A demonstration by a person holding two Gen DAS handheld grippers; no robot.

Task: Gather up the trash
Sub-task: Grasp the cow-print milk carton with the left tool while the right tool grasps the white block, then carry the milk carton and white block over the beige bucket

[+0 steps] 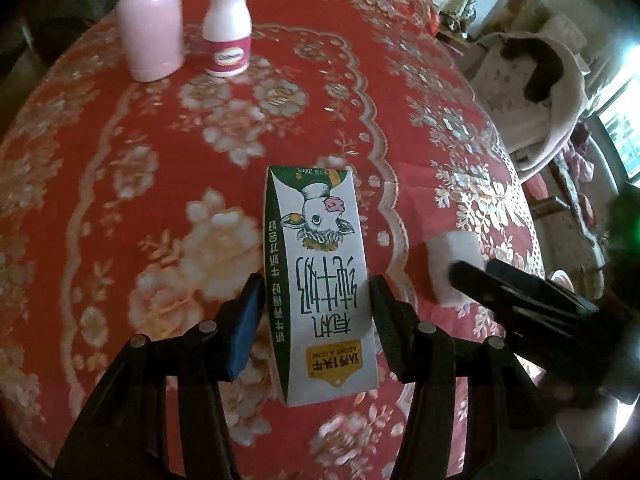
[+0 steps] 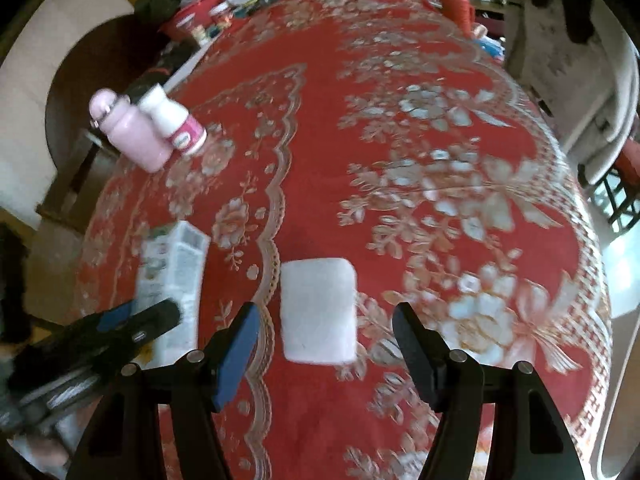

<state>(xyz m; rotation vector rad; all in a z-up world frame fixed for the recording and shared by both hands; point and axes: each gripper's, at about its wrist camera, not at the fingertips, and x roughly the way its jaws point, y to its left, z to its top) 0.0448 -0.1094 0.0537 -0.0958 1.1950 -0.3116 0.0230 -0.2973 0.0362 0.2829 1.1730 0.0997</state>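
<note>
A white and green milk carton with a cow drawing stands upright on the red floral tablecloth. My left gripper comes down over it, and both fingers lie against its sides, shut on its upper part. The right wrist view shows the same carton at the left with the left gripper on it. A white rectangular block, soft-looking, lies flat on the cloth. My right gripper is open around the block, with a gap on each side. The left wrist view shows the block partly hidden behind the right gripper.
A pink bottle and a white pill bottle with a pink label stand together at the far left of the table. A white chair stands off the table's right edge. Mixed clutter sits at the far end.
</note>
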